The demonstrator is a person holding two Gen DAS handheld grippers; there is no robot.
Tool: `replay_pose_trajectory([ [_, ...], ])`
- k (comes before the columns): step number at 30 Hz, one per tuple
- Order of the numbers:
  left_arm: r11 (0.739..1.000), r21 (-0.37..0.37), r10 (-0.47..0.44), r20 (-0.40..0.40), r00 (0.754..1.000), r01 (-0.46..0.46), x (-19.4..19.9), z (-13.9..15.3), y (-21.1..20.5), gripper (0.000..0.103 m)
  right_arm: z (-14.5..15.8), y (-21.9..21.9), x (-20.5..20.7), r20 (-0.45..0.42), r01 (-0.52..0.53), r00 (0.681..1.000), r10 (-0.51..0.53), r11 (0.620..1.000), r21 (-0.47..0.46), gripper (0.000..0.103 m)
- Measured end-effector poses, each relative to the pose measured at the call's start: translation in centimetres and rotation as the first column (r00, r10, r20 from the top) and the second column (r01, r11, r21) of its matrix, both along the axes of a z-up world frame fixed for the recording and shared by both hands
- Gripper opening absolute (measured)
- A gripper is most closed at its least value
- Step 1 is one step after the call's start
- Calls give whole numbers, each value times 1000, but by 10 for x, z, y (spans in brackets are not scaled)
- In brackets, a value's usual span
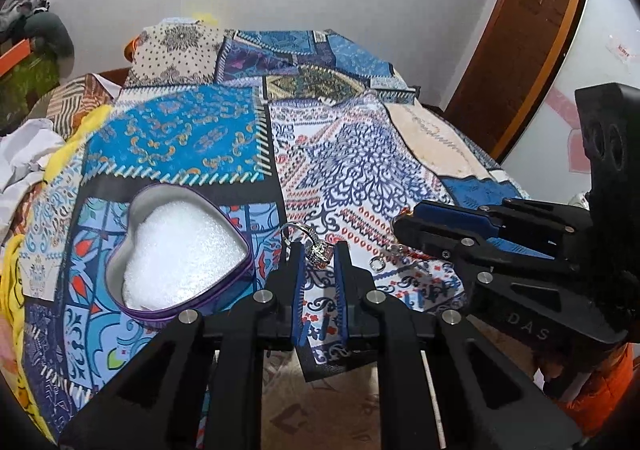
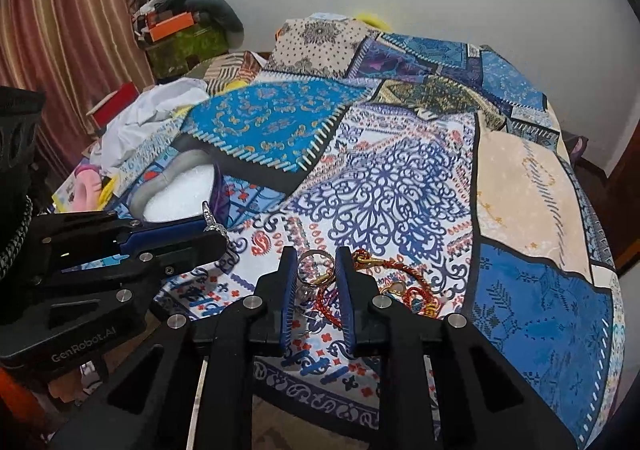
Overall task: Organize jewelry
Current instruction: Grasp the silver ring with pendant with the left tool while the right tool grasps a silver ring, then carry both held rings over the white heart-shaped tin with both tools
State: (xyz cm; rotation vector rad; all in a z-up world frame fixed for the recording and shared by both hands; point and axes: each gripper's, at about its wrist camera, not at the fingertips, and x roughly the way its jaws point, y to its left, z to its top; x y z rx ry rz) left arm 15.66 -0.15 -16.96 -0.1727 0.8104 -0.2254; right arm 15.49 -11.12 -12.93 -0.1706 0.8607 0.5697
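My left gripper (image 1: pixel 319 250) is shut on a silver ring (image 1: pixel 316 244) with a stone setting, held just right of the open heart-shaped tin (image 1: pixel 180 246) lined with white foam. The ring also shows at the left gripper's tip in the right wrist view (image 2: pixel 212 219). My right gripper (image 2: pixel 316 262) is closed around a silver ring (image 2: pixel 314 270) on the patterned cloth (image 2: pixel 400 185). A red cord bracelet (image 2: pixel 384 282) with gold clasps lies just right of it. A small silver ring (image 1: pixel 377 264) lies on the cloth near the right gripper (image 1: pixel 400 226).
The patchwork cloth covers the table. White fabric (image 2: pixel 140 121), a pink item (image 2: pixel 86 185) and boxes (image 2: pixel 172 25) sit at the left. A wooden door (image 1: pixel 520 29) stands at the right.
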Motion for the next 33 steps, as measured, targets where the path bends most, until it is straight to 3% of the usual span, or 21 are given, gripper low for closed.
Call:
replay_pose_trajectory([
  [19, 995, 25, 92, 156, 983, -97, -51, 63, 39, 13, 62, 27, -33, 130, -21, 991, 9, 995, 93, 17],
  [33, 985, 23, 167, 160, 973, -173, -66, 61, 89, 13, 68, 71, -36, 157, -87, 985, 70, 991, 101, 17],
])
